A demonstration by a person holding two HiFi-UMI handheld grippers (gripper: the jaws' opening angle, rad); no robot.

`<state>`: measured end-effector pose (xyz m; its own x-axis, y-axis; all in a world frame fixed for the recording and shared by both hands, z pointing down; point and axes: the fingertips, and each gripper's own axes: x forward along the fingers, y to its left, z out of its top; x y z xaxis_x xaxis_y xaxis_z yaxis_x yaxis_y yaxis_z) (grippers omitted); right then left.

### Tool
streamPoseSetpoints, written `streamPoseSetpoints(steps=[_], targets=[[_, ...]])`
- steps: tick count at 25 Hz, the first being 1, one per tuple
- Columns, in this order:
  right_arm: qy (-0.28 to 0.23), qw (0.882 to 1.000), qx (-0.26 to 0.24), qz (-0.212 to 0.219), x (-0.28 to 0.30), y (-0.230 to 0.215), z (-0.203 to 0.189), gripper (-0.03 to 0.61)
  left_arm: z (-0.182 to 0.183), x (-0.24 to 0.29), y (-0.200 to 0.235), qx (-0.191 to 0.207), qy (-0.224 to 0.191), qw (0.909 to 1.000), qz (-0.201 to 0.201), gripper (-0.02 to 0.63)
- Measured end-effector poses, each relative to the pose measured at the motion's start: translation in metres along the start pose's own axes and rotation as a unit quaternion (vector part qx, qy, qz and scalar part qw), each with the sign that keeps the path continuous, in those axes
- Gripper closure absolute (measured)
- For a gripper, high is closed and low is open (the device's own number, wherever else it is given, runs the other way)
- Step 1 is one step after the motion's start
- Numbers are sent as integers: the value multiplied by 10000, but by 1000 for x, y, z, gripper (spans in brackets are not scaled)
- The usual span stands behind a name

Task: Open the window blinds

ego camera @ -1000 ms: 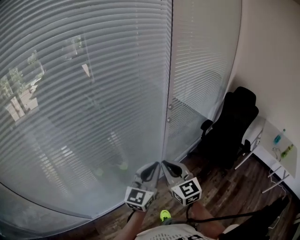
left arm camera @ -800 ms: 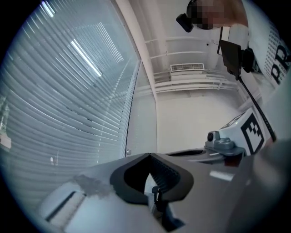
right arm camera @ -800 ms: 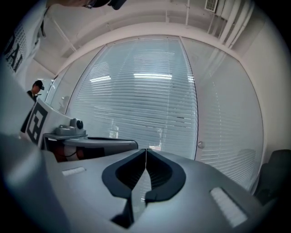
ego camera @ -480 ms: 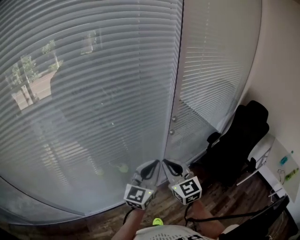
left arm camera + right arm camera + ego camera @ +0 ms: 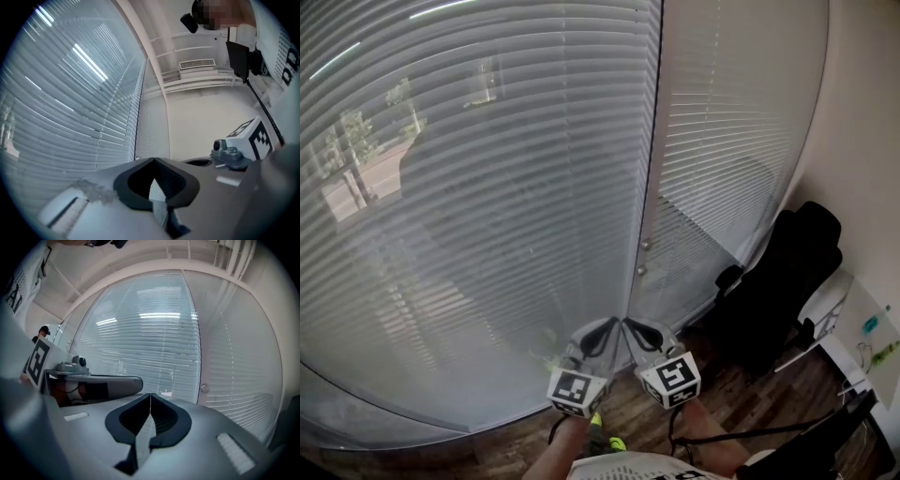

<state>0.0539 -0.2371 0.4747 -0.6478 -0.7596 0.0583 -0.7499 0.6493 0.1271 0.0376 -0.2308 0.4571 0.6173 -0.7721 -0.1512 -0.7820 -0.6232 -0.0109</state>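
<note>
Grey window blinds (image 5: 487,187) cover the wide pane on the left, their slats lowered and tilted nearly closed, with trees showing faintly through. A narrower blind (image 5: 722,141) hangs right of the upright frame post (image 5: 652,169), which carries two small knobs (image 5: 645,246). My left gripper (image 5: 607,324) and right gripper (image 5: 630,324) are side by side low in the head view, pointing at the foot of the post. Both are shut with nothing in them. The left gripper view shows its tips (image 5: 153,160) meeting, and the right gripper view shows the same (image 5: 150,394).
A black office chair (image 5: 780,281) stands in the right corner against the beige wall (image 5: 862,141). A white desk (image 5: 861,323) with small items sits at the far right. Dark wood floor (image 5: 741,384) lies below, with a black cable trailing across it.
The head view has swung, so the frame post and the chair now sit further right. Both grippers stay together at the bottom centre, shut as before.
</note>
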Motion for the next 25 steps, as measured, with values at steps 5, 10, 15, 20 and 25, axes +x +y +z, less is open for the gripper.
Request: streamPoseSetpoints(steps=[5,10,15,20,25], targets=[[29,9999,-38,-122,13,-11,0,568,1,11,11,-109,-143,9998,-1,611],[36,9992,-136,-365,29,-36,5,568,-4,30,24,-149,-20,9998,-164,611],[30,9982,-208,-554,52,-50,14,568,-3,45,39,-236,-69,9991,-336,611],[70,9957,-447,-805,68,-63,15,568,-1,60,53,-227,-93,9985,-498,611],[77,9928,-453,-1108,74,-81,12,542,-7,76,60,-264,-47,9974,-663,611]])
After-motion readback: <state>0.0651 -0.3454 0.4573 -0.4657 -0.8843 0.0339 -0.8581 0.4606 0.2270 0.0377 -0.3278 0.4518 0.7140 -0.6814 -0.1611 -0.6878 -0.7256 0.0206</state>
